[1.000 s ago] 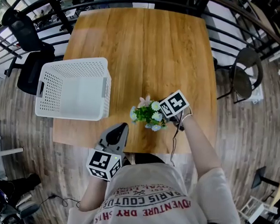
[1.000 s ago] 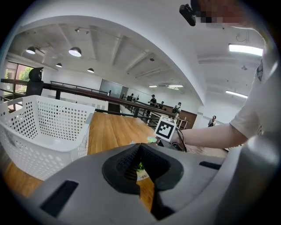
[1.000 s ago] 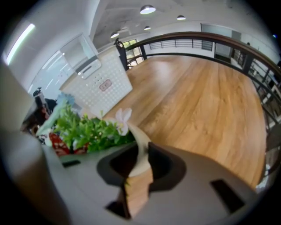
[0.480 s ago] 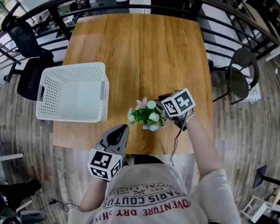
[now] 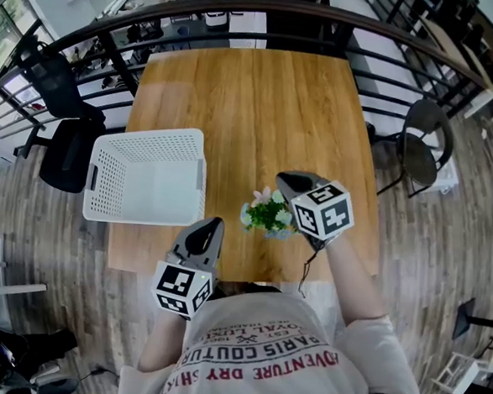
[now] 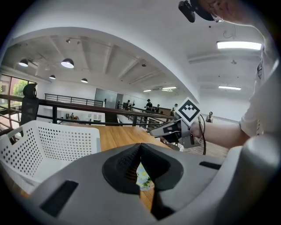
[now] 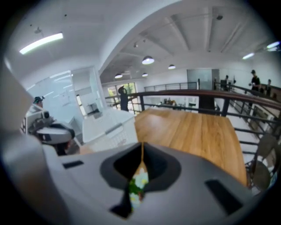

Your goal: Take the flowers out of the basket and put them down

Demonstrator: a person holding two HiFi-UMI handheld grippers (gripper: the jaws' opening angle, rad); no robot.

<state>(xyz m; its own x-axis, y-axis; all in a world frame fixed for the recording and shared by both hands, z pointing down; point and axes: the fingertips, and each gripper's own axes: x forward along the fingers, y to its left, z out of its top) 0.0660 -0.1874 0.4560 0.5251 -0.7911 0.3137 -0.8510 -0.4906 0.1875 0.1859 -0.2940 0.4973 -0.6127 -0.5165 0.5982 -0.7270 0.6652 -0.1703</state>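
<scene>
My right tool (image 5: 286, 182) and left tool (image 5: 213, 226) are both closed on nothing, and the flowers (image 5: 269, 215) sit on the counter (image 5: 253, 108) outside the basket (image 5: 147, 134), close beside my right tool, so a careless withdrawal could topple them.

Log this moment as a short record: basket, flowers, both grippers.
container: white basket on the left part of the table, nothing visible inside
item: flowers out of the basket, on the table near its front edge
right: right gripper, jaws shut, empty, just right of the flowers
left: left gripper, jaws shut, empty, at the table's front edge
</scene>
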